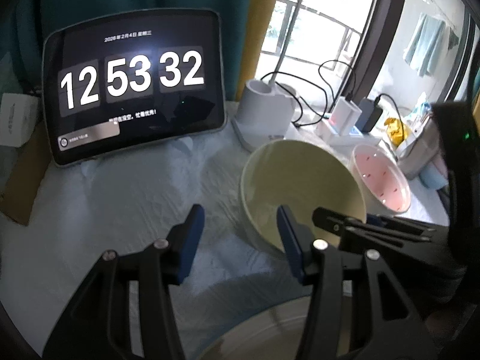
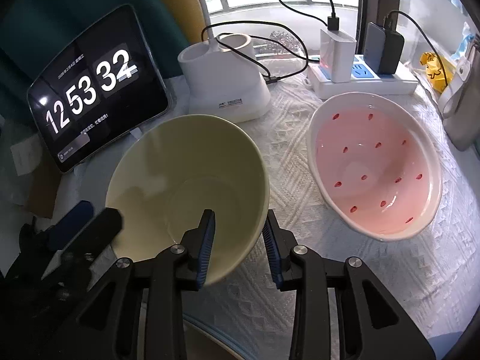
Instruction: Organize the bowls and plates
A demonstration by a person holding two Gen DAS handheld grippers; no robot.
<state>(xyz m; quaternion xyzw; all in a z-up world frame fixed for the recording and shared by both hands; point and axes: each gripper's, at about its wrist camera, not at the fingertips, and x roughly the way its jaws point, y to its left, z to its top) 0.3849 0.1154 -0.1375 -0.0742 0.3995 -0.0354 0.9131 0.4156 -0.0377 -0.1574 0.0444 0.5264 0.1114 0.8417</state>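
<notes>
The cream bowl point(image 2: 192, 180) is straddled at its near rim by the right tongs point(image 2: 240, 234), pads not visibly pressing; the left tongs point(image 1: 240, 228) are held open beside it, nothing gripped.

— Anything readable here?
— The tablet point(image 1: 135, 87) shows a flip clock in big white digits: 12 53 32. Above them runs a small date line starting 2026, partly Chinese.
— Anything else?
— A line of small Chinese characters under the digits, and a label on the white lamp base point(image 2: 228, 90), both too small to read.
</notes>
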